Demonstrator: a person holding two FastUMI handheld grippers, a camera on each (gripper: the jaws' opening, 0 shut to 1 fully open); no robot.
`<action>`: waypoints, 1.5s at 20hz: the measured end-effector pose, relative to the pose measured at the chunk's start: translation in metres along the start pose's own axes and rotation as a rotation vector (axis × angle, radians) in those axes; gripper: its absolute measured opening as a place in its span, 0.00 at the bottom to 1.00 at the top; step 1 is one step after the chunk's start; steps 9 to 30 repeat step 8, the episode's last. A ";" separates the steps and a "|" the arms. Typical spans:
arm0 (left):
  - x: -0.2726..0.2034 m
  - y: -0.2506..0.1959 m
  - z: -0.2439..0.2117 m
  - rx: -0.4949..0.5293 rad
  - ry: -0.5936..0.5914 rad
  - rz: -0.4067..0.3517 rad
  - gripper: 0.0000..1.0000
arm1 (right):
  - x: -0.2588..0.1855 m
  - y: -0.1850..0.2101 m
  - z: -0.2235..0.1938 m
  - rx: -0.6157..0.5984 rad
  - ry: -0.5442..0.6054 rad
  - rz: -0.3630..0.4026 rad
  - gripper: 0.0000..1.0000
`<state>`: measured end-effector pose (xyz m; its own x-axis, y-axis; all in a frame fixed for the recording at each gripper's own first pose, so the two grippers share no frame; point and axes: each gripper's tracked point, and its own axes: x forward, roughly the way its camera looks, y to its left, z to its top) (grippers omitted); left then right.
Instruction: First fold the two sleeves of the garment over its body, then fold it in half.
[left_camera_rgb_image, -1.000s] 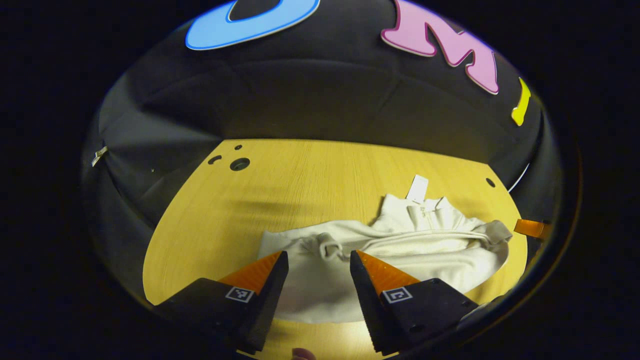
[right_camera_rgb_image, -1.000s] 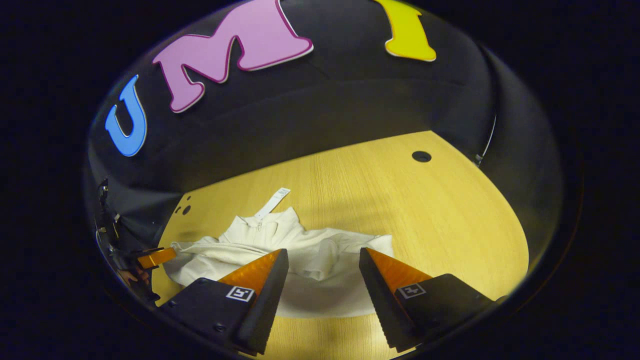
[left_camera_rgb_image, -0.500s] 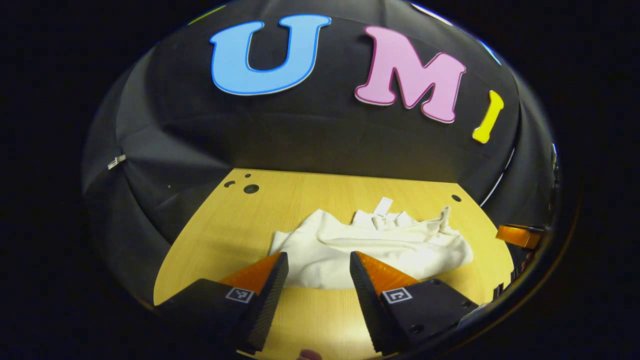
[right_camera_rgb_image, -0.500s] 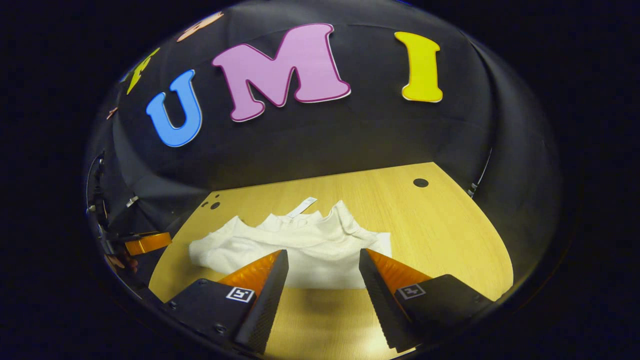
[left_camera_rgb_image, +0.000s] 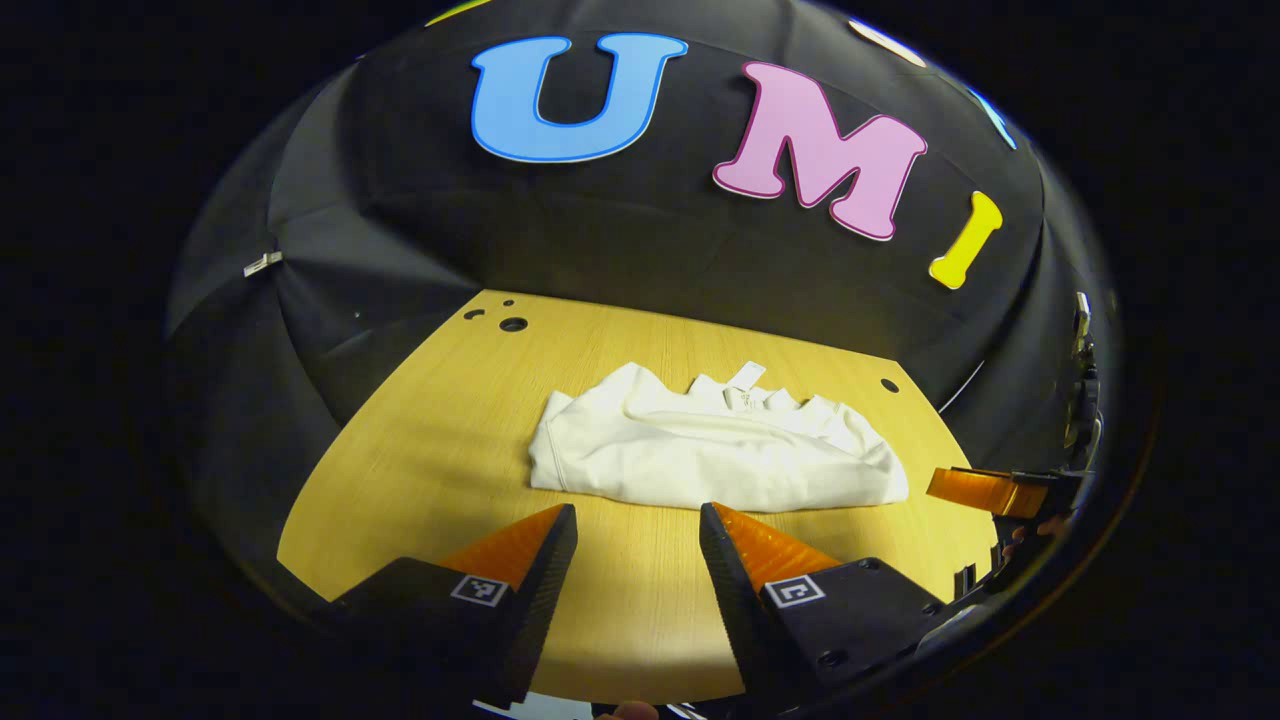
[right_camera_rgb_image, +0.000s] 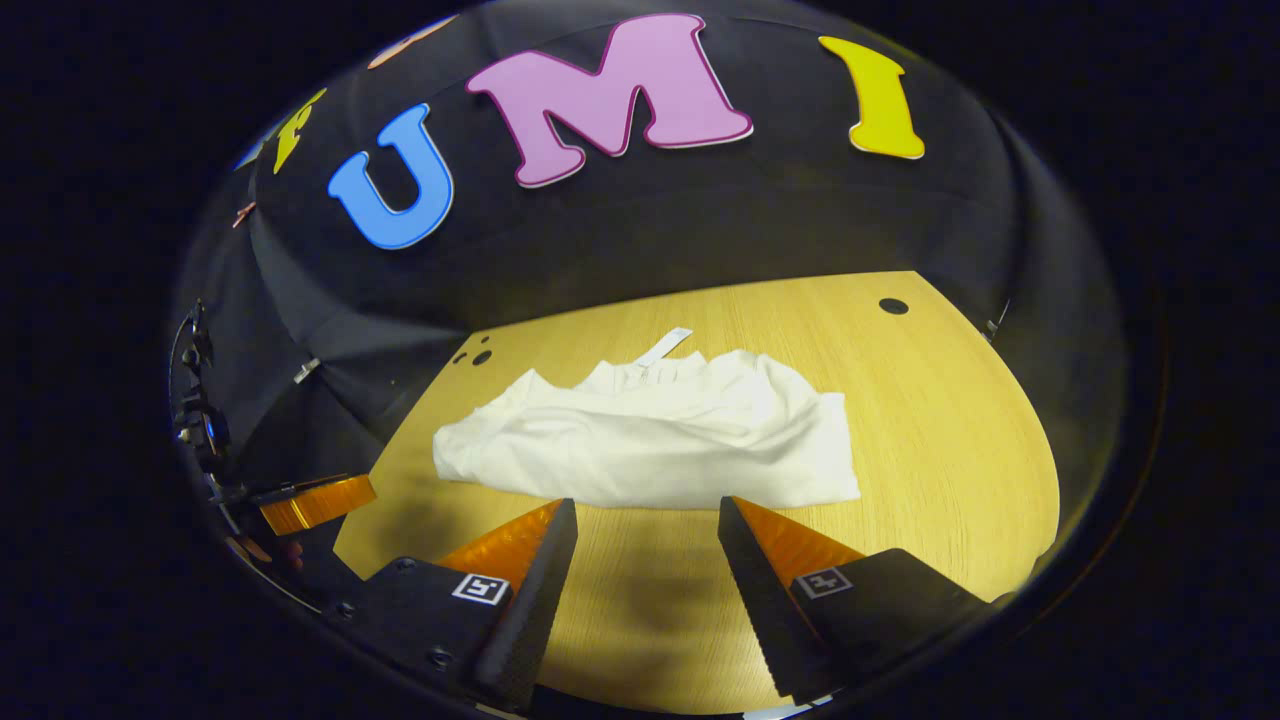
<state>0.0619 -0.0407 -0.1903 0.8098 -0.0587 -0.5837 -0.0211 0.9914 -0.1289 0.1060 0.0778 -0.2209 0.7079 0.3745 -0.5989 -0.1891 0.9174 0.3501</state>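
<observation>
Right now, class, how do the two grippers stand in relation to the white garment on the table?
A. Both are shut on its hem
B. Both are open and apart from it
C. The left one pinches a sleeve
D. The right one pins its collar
B: the left gripper and the right gripper both stand open over bare table, short of the folded garment.

1 garment (left_camera_rgb_image: 715, 455), 1 table (left_camera_rgb_image: 440, 470), 2 grippers
</observation>
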 end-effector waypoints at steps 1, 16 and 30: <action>-0.001 0.002 -0.004 -0.003 0.006 -0.003 0.78 | 0.000 0.001 -0.004 -0.009 0.014 -0.002 0.88; -0.005 0.019 -0.011 0.018 0.009 -0.037 0.78 | -0.004 0.013 -0.012 -0.005 0.007 -0.050 0.88; -0.005 0.019 -0.011 0.018 0.009 -0.037 0.78 | -0.004 0.013 -0.012 -0.005 0.007 -0.050 0.88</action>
